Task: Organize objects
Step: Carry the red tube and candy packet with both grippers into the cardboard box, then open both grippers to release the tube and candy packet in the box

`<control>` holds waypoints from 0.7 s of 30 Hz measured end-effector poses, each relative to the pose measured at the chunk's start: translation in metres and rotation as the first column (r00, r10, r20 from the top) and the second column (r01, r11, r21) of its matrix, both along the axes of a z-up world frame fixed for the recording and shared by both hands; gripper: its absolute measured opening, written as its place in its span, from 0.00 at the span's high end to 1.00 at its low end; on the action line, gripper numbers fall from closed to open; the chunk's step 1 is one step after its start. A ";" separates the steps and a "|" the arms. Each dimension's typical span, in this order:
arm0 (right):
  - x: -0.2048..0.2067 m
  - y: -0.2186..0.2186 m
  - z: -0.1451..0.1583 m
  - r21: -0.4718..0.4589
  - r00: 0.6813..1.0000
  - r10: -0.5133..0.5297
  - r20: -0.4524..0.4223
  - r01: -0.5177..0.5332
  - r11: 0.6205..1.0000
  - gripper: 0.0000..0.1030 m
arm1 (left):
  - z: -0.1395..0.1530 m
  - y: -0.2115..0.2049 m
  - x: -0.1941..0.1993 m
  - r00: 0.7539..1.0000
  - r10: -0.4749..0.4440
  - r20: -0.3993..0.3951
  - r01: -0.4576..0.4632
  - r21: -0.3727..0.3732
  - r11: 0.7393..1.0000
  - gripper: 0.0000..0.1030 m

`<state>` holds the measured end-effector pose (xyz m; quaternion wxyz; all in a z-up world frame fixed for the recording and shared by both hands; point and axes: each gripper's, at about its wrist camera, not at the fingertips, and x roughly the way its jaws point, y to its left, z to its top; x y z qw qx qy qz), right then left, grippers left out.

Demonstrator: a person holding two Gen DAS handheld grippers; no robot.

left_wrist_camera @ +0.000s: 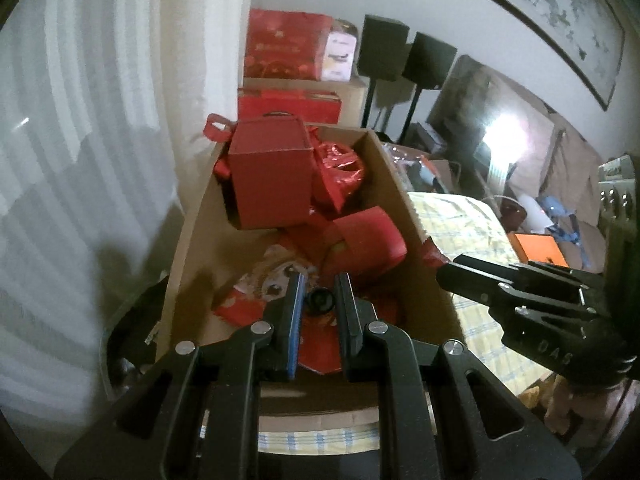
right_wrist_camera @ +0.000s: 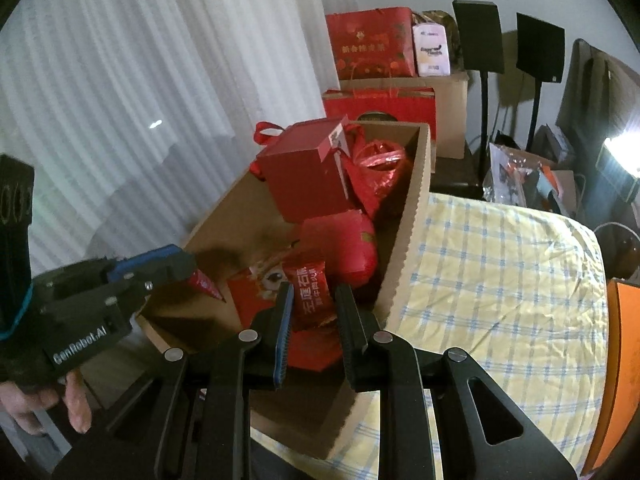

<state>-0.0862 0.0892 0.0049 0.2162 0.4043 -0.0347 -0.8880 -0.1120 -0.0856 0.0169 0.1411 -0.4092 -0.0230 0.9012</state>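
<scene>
On the checked bedspread [right_wrist_camera: 500, 264], the right hand-held gripper [right_wrist_camera: 312, 300] clamps a glossy red snack packet [right_wrist_camera: 310, 294] over the cardboard box [right_wrist_camera: 404, 240].

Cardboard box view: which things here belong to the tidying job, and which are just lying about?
Job:
- cardboard box
- red gift box inside it
- red foil bag inside it
- red snack packet in the right tool

Lying about:
- speakers on stands
- stacked red cartons by the wall
- orange box
- framed picture
</scene>
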 end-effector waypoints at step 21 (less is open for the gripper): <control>0.000 -0.037 -0.027 0.030 0.999 -0.001 0.037 0.000 1.000 0.68 | -0.029 -0.032 -0.012 0.996 0.049 0.077 -0.056 0.092 0.994 0.64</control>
